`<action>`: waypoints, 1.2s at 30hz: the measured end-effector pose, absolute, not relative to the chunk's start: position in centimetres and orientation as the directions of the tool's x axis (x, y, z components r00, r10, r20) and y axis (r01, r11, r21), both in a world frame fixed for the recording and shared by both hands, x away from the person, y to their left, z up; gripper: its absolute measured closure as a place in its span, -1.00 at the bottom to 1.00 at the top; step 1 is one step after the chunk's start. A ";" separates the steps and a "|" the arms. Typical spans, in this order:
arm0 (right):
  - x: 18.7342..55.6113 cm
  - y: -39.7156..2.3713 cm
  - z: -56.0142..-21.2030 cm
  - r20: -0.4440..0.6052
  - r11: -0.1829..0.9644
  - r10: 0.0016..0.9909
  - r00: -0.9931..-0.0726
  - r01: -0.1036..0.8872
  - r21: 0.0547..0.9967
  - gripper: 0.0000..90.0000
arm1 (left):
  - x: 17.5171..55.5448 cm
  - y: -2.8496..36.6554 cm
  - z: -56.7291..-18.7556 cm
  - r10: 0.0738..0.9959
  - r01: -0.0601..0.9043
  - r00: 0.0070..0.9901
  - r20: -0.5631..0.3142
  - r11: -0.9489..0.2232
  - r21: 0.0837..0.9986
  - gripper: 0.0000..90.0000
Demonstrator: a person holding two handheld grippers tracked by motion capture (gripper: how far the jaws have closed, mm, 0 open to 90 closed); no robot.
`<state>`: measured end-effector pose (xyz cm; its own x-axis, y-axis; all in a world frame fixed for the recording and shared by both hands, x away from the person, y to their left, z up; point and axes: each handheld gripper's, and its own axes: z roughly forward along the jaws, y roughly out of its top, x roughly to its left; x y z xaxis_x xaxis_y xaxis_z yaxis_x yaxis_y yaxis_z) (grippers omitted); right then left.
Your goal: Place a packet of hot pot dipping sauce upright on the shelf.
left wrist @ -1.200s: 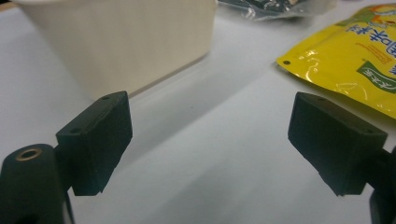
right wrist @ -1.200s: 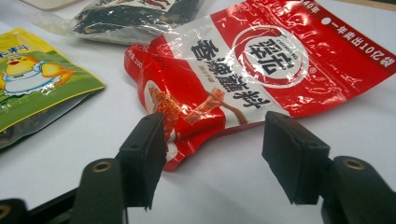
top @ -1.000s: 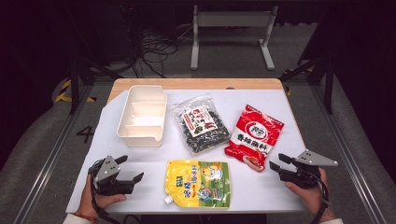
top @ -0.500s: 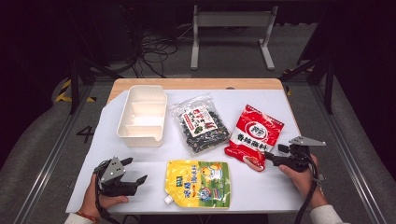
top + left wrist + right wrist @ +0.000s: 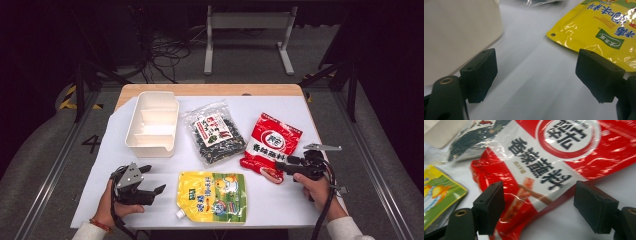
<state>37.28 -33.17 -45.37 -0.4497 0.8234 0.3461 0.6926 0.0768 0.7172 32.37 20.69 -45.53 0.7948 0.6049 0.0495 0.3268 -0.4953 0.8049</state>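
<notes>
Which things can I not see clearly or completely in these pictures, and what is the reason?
- White box, left gripper view: cut off by the top and left edges, so its compartments are hidden.
- Yellow pouch, left gripper view: cut off at the right edge.
- Red packet, right gripper view: its near edge lies behind the right hand-held gripper.
- Small print on the clear bag, high view: too small to read.

red packet (image 5: 564, 157) and yellow pouch (image 5: 599, 27) cut off by frame edges.

Three pouches (image 5: 214, 196), one white tray (image 5: 152, 124), two grippers (image 5: 150, 186).
</notes>
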 end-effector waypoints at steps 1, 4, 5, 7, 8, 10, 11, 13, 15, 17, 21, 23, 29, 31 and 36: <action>37.3 -32.8 -45.3 0.337 0.087 0.825 -0.453 0.692 0.717 -0.45 | 32.5 20.4 -45.5 0.597 0.324 0.801 0.049 -0.500 0.803 -0.59; 37.5 -32.2 -45.4 0.340 0.096 0.817 -0.465 0.691 0.716 -0.23 | 32.7 19.7 -45.5 0.578 0.317 0.815 0.047 -0.512 0.798 -0.59; 37.5 -32.1 -45.4 0.342 0.097 0.815 -0.468 0.692 0.716 -0.14 | 32.7 19.5 -45.5 0.573 0.314 0.819 0.047 -0.515 0.798 -0.59; 37.3 -32.0 -45.1 0.326 0.119 0.809 -0.489 0.680 0.724 0.21 | 32.9 19.1 -45.5 0.560 0.314 0.828 0.038 -0.517 0.796 -0.59; 37.1 -31.9 -45.0 0.309 0.130 0.811 -0.497 0.668 0.732 0.37 | 33.0 18.9 -45.4 0.558 0.317 0.829 0.031 -0.516 0.796 -0.59; 36.8 -31.8 -44.9 0.278 0.151 0.813 -0.511 0.646 0.748 0.62 | 33.2 18.5 -45.3 0.546 0.309 0.837 0.031 -0.519 0.797 -0.59; 36.7 -31.8 -44.8 0.270 0.156 0.814 -0.514 0.641 0.751 0.73 | 33.4 18.3 -45.2 0.541 0.310 0.840 0.025 -0.518 0.797 -0.59; 36.5 -31.9 -44.8 0.263 0.159 0.811 -0.523 0.628 0.761 0.88 | 33.9 17.6 -45.0 0.530 0.317 0.848 0.005 -0.515 0.796 -0.59; 36.5 -32.0 -44.8 0.267 0.156 0.808 -0.526 0.627 0.763 0.90 | 34.2 17.2 -44.9 0.519 0.318 0.855 -0.005 -0.515 0.796 -0.61; 36.6 -32.1 -44.7 0.270 0.158 0.806 -0.527 0.631 0.759 0.90 | 34.7 16.3 -44.7 0.500 0.308 0.866 -0.011 -0.517 0.799 -0.61; 36.9 -32.5 -44.5 0.261 0.128 0.847 -0.464 0.653 0.746 0.22 | 36.0 13.8 -44.1 0.455 0.288 0.890 -0.021 -0.527 0.799 -0.61; 37.2 -32.5 -44.9 0.306 0.112 0.833 -0.462 0.680 0.724 -0.09 | 36.5 12.7 -43.9 0.436 0.276 0.900 -0.016 -0.539 0.796 -0.59; 37.6 -31.8 -45.4 0.345 0.092 0.816 -0.464 0.693 0.716 -0.15 | 38.6 9.5 -42.6 0.385 0.270 0.921 -0.064 -0.509 0.818 -0.52; 37.6 -31.9 -45.5 0.363 0.076 0.813 -0.455 0.702 0.708 0.00 | 39.4 8.3 -42.1 0.373 0.265 0.925 -0.074 -0.495 0.828 -0.53; 37.3 -32.1 -45.3 0.352 0.104 0.798 -0.489 0.687 0.719 0.58 | 41.6 4.5 -41.6 0.347 0.273 0.932 -0.104 -0.486 0.830 -0.58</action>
<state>37.34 -32.13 -45.26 -0.4889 0.7982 0.3518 0.6868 0.1036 0.7194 41.60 4.51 -41.56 0.9320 0.3474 -0.1037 0.2734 -0.4857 0.8302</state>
